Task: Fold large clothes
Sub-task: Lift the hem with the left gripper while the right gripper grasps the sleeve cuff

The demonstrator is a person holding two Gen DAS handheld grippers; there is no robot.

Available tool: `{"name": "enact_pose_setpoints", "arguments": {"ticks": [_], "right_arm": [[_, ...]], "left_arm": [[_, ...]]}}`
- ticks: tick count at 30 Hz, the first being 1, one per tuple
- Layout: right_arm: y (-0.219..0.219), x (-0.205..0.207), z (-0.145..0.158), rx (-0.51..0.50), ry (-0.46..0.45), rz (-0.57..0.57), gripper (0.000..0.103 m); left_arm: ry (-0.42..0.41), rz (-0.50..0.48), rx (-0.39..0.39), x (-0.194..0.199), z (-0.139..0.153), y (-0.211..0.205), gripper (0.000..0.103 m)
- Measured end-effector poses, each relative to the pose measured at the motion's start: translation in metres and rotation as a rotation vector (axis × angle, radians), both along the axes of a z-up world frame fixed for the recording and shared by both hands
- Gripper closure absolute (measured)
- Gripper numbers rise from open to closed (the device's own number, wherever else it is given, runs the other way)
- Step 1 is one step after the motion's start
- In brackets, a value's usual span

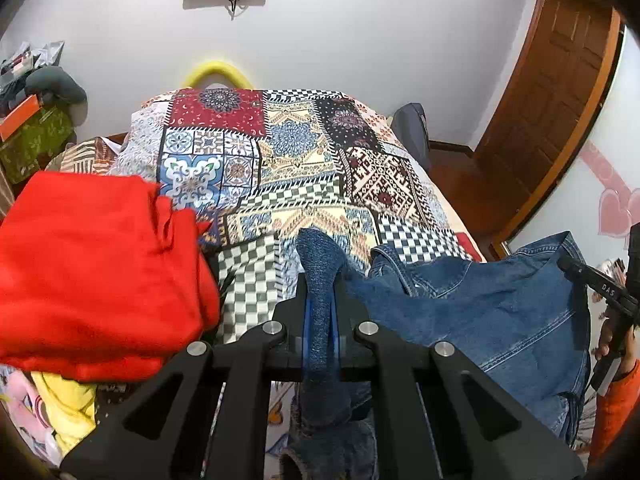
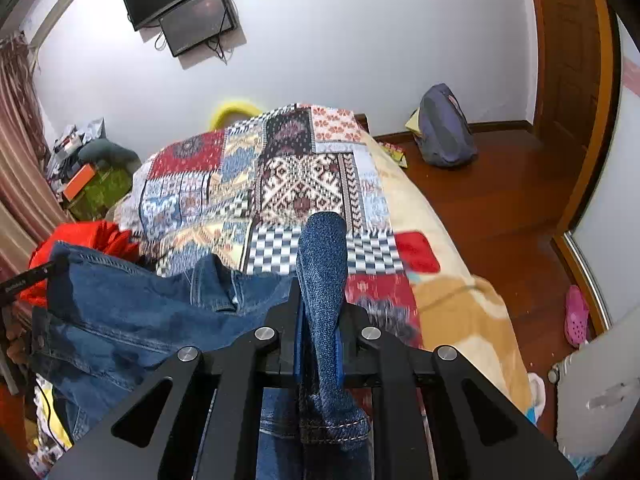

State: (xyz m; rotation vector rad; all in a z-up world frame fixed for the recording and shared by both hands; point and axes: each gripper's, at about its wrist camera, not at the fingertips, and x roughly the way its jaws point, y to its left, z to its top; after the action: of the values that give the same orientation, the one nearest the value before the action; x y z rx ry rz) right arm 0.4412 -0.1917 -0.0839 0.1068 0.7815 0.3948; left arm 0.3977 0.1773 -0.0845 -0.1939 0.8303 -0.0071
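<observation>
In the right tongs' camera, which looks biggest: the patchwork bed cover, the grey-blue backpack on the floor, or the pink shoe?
1. Patchwork bed cover, by far.
2. Grey-blue backpack.
3. Pink shoe, smallest, though it lies nearer the camera than the backpack.

L+R wrist cams: close, angled down | shared: bed (image 1: 280, 152), denim jacket (image 2: 132, 312)

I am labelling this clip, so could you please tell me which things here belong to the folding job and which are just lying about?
In the job: denim jacket; left hand-held gripper and right hand-held gripper, both clamped on it; patchwork bedspread.

Lying about: red garment; backpack; pink shoe; wall screens.
</observation>
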Motion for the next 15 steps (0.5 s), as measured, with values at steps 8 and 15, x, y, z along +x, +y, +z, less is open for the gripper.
{"name": "enact_pose_setpoints", "arguments": {"ticks": [8, 15], "right_arm": [[0.006, 0.047, -0.02, -0.043, 0.002, -0.042, 0.093], [0.003, 0.101, -0.075, -0.158, 0.11, -0.125, 0.093]], "left_arm": [[0.066, 0.06, 0.076, 0.065, -0.035, 0.01, 0.096], [0.213, 0.115, 0.226, 0.113, -0.103, 0.026, 0.095]]}}
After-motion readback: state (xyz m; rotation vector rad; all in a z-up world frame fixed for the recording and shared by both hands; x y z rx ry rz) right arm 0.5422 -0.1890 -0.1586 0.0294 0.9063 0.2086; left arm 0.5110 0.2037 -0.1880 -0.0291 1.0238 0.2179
